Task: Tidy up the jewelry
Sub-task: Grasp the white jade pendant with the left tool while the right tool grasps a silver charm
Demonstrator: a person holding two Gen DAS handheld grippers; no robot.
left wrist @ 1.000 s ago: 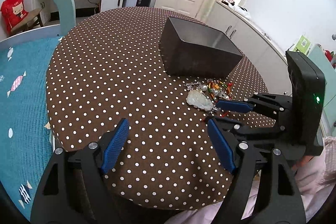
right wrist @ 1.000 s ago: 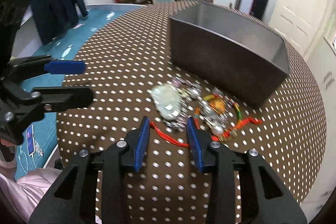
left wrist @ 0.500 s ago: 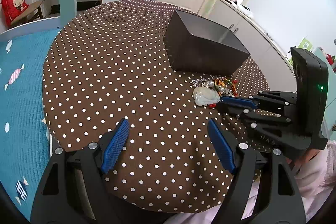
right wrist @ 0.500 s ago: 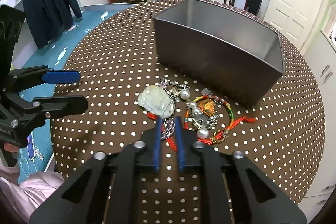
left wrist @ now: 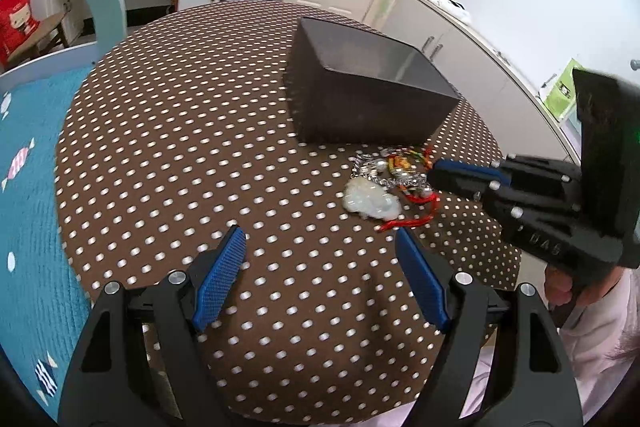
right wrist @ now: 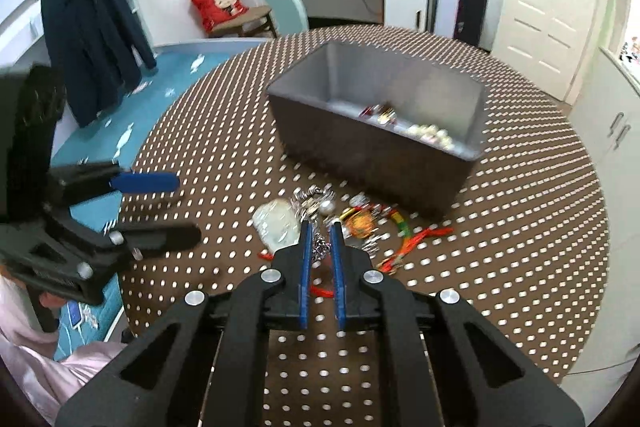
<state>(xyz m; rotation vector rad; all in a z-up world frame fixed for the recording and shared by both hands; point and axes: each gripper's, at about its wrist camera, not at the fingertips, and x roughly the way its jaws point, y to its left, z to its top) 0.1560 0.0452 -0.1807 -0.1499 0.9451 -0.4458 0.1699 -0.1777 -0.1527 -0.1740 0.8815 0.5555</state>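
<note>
A round table (left wrist: 168,131) in a brown polka-dot cloth carries a dark rectangular box (right wrist: 372,147), placed near the edge so jewelry can be dropped in. Just in front of it lies a tangle: a pale jade-like pendant (left wrist: 370,201), a silver chain (right wrist: 318,247) and a multicoloured beaded bracelet (right wrist: 394,223). The right gripper (right wrist: 320,231) is pinched nearly closed on the chain, likely to lift it across. The left gripper (left wrist: 320,243) hangs wide open, empty, waiting. Only the right view reveals pieces already inside the box.
</note>
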